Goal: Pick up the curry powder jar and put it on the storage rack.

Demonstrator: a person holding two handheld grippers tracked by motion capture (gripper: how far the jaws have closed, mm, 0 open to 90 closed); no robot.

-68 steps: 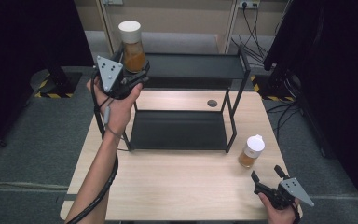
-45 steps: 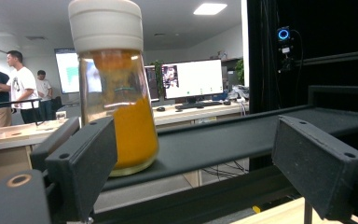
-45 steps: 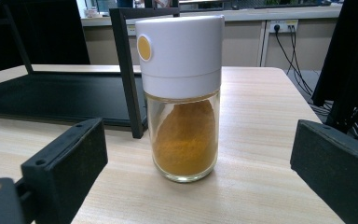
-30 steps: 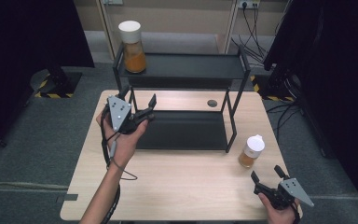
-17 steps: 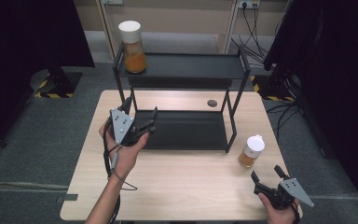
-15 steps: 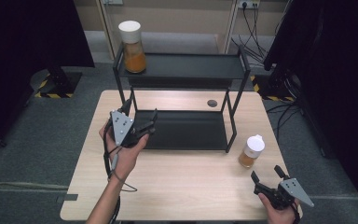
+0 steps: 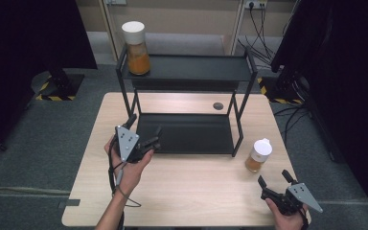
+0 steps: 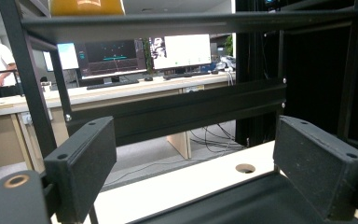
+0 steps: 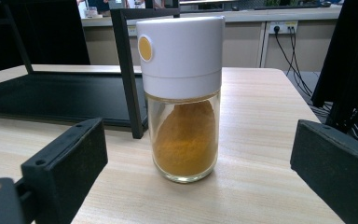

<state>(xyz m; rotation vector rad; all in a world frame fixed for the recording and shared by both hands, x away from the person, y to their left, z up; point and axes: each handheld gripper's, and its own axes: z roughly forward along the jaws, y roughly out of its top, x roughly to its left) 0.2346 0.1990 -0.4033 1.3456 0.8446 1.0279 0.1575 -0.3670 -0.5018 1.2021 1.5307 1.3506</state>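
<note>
Spice jar [image 9: 182, 93], white-capped and part-filled with orange powder, is seen upright on the table [image 7: 196, 191] near its right edge, just right of the rack's near right leg. It is squarely faced by the right gripper [image 7: 277, 184], whose jaws are spread wide and empty; the jar stands ahead of them, centred in the gap but not yet between them. A level, straight advance is judged best, with closure made on the glass body below the cap so the jar is not tipped. Farther left, the left gripper [image 7: 144, 132] is held with jaws spread at the lower shelf [image 7: 187, 134] of the black rack. A second jar [image 7: 135, 42] stands on the top shelf's far left.
</note>
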